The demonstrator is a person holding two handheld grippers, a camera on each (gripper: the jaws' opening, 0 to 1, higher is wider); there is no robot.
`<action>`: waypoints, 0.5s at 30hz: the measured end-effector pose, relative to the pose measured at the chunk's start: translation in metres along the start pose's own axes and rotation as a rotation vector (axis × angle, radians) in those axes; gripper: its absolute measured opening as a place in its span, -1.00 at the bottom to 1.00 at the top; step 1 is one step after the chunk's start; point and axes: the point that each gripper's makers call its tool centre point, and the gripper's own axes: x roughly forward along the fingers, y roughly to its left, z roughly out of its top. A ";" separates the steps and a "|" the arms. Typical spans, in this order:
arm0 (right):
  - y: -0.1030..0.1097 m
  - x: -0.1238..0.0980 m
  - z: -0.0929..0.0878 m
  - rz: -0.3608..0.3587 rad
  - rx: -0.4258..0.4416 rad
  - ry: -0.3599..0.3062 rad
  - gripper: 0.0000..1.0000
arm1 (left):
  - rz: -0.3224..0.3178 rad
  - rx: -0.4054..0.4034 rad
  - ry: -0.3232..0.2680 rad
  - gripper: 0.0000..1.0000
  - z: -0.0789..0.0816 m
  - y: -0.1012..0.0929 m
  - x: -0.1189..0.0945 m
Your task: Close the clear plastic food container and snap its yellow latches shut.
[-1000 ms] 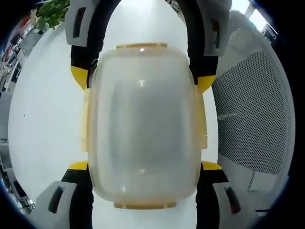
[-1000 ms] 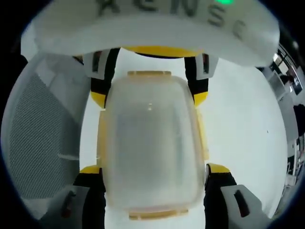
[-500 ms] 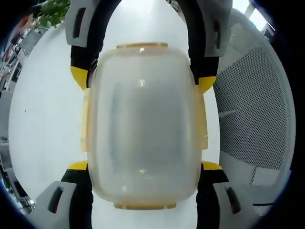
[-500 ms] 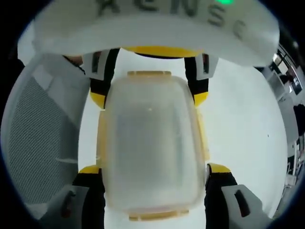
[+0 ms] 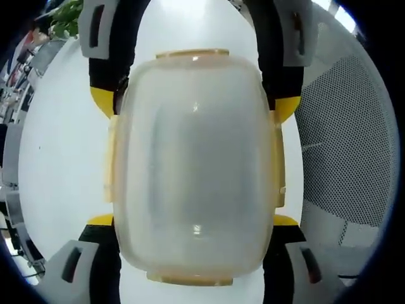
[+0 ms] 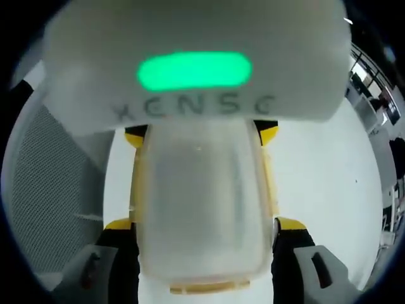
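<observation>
My left gripper (image 5: pixel 195 221) clamps the container (image 5: pixel 195 164) near end; my right gripper (image 6: pixel 201 225) clamps the opposite end, the box held between them above a white table (image 5: pixel 63 158). Latches (image 5: pixel 111 158) lie flat. Right gripper view adds a green light (image 6: pixel 193 70) on the left gripper; left gripper view adds a mesh chair (image 5: pixel 348 139).

A white tabletop (image 5: pixel 57 158) lay underneath. A grey perforated mesh panel (image 5: pixel 345 145) stood along one side of it. Green plant leaves (image 5: pixel 66 16) showed beyond its far edge.
</observation>
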 end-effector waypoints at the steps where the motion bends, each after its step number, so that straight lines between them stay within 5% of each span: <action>1: 0.000 0.000 -0.001 0.000 0.002 0.000 0.74 | -0.001 0.003 -0.001 0.92 0.000 0.000 0.000; 15: -0.014 0.003 -0.004 0.005 -0.010 -0.001 0.75 | 0.002 -0.016 -0.004 0.92 -0.001 0.012 0.003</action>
